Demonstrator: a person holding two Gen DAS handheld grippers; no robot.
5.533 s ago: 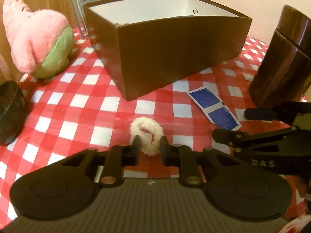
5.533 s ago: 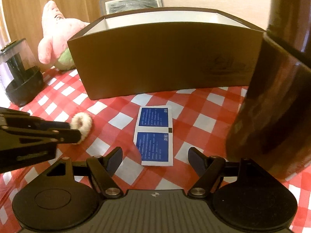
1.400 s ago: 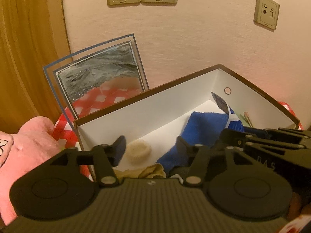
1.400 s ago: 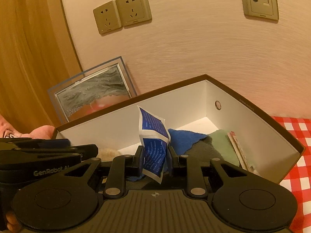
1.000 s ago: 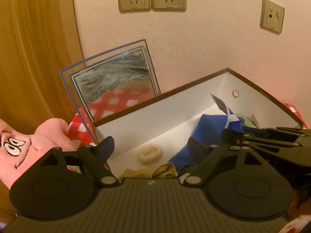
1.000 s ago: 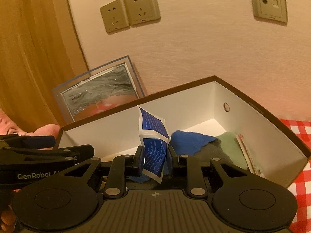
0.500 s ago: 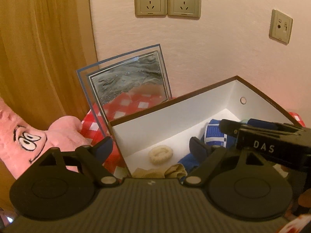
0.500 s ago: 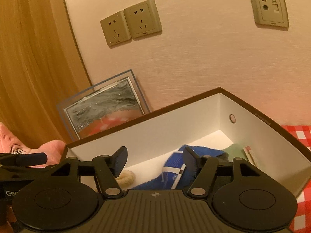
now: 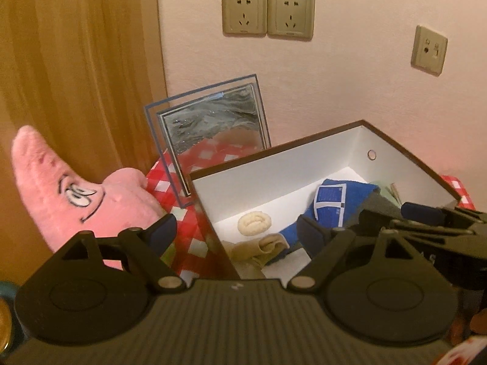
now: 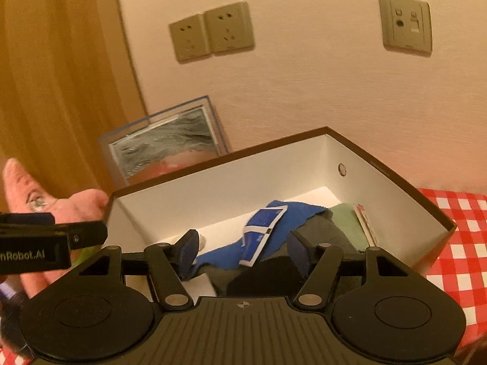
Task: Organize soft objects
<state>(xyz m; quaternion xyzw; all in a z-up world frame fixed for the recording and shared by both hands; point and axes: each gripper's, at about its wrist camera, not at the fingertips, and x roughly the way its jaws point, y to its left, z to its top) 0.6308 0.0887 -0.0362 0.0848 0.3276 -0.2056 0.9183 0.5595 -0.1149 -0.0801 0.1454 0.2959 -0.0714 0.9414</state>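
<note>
We hold both grippers above the near edge of the box (image 9: 404, 156), jaws spread wide and empty: the left gripper (image 9: 236, 231) over the box's left corner, the right gripper (image 10: 242, 248) over its middle. The white scrunchie (image 9: 254, 223) lies on the box floor near the left end. The blue packet (image 9: 330, 198) rests on the blue cloth (image 10: 299, 213), with a beige cloth (image 9: 258, 248) at the near wall and a green cloth (image 10: 345, 220) toward the right end.

We judge that the placing step for these items is complete and the grippers are clear of the load.

The pink plush star (image 9: 73, 196) lies outside the box, on the checkered tablecloth (image 10: 459, 237) to the left. We judge it the next item to collect. It is bulky and soft, so the jaws must close on a limb or fold.

The framed picture (image 9: 210, 127) leans against the wall just beyond the plush and the box's far left corner. Approach from the near side to avoid tipping it.
</note>
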